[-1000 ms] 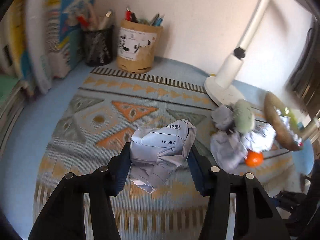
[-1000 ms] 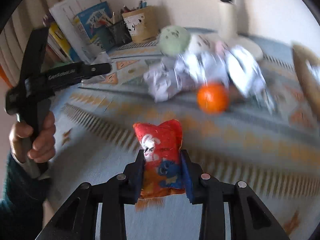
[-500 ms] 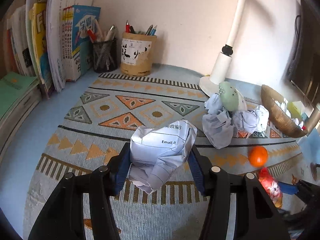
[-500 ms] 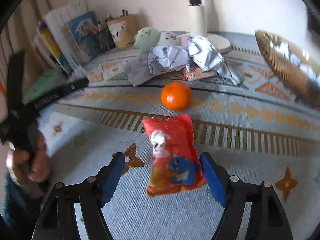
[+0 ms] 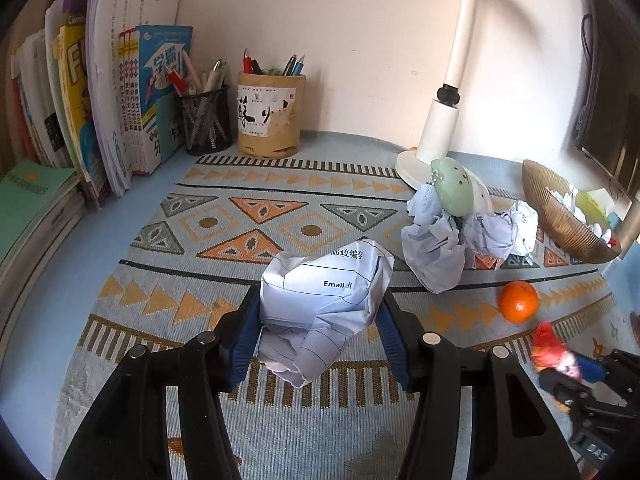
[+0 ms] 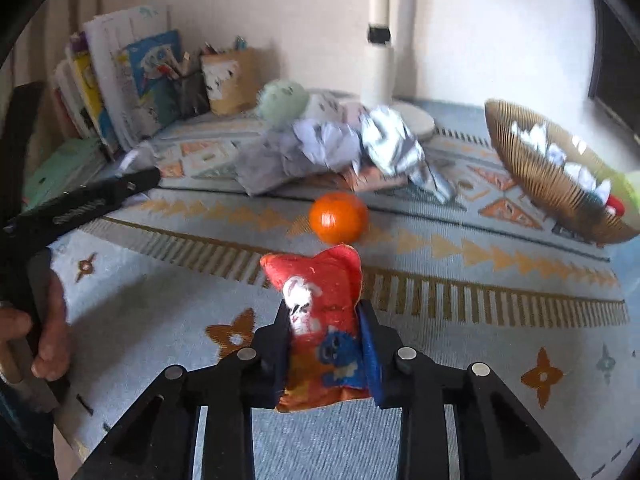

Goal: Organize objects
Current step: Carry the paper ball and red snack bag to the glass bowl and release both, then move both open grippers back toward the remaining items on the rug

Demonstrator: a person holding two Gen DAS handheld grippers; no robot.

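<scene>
**Crumpled paper, red snack bag — both in your grips**

White crumpled paper point(image 5: 326, 304) sits clenched in your left gripper point(image 5: 320, 336), held above the patterned mat point(image 5: 224, 240). Your right gripper point(image 6: 326, 354) is clamped on a red snack packet point(image 6: 320, 328), upright btwn the pads, just short of the orange point(image 6: 338, 217). Beyond it — a heap of paper wads point(image 6: 332, 152) w/ a green plush point(image 6: 282, 98) on top; wicker basket point(image 6: 536, 172) at far right, near the lamp base point(image 5: 412, 164).
</scene>
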